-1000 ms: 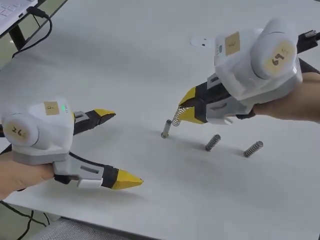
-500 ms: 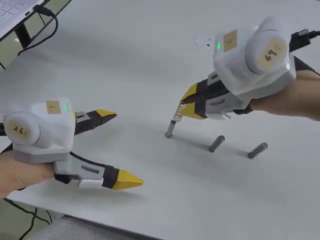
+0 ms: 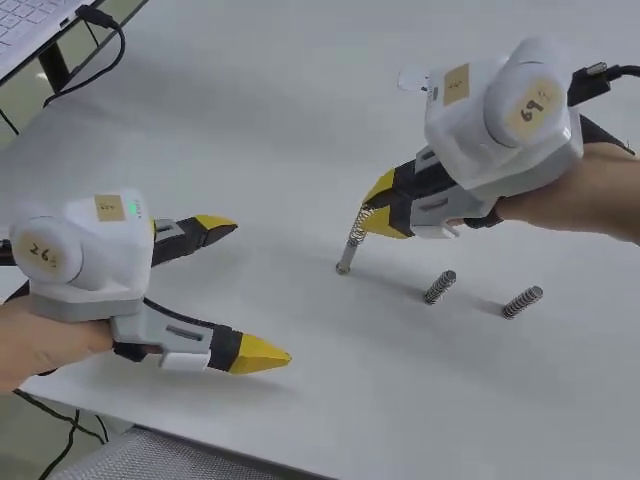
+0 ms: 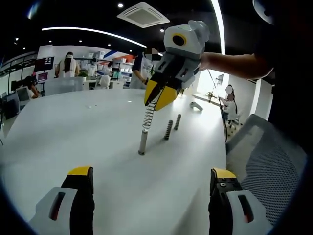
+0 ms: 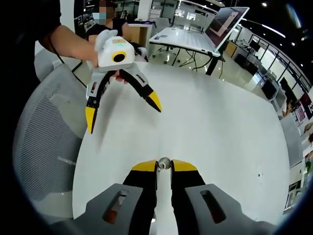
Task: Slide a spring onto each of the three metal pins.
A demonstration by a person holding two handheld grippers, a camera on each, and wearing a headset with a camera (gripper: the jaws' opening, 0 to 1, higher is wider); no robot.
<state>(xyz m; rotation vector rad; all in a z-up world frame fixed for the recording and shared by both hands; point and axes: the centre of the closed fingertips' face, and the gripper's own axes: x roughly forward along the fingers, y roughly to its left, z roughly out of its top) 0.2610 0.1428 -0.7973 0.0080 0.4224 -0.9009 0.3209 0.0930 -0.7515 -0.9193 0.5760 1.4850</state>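
Shows the bare metal pin (image 3: 344, 262) upright on the white table (image 3: 250, 120). Locates the right gripper (image 3: 372, 212) just above this pin and to its right in the head view, jaws clenched on the upper end of a spring (image 3: 356, 232). Shows that spring slanting down from the yellow tips, its lower end meeting the pin's top; cannot tell whether any coils are over it. Places two further springs to the right of the pin, one near (image 3: 438, 287) and one farther off (image 3: 522, 301), both standing on the table and apart from each other. Sets the left gripper (image 3: 250, 291) well to the left of the pin, jaws spread wide and empty, tips pointing toward it. Includes a laptop (image 3: 25, 20) and a black cable (image 3: 100, 40) far up-left of the pin.
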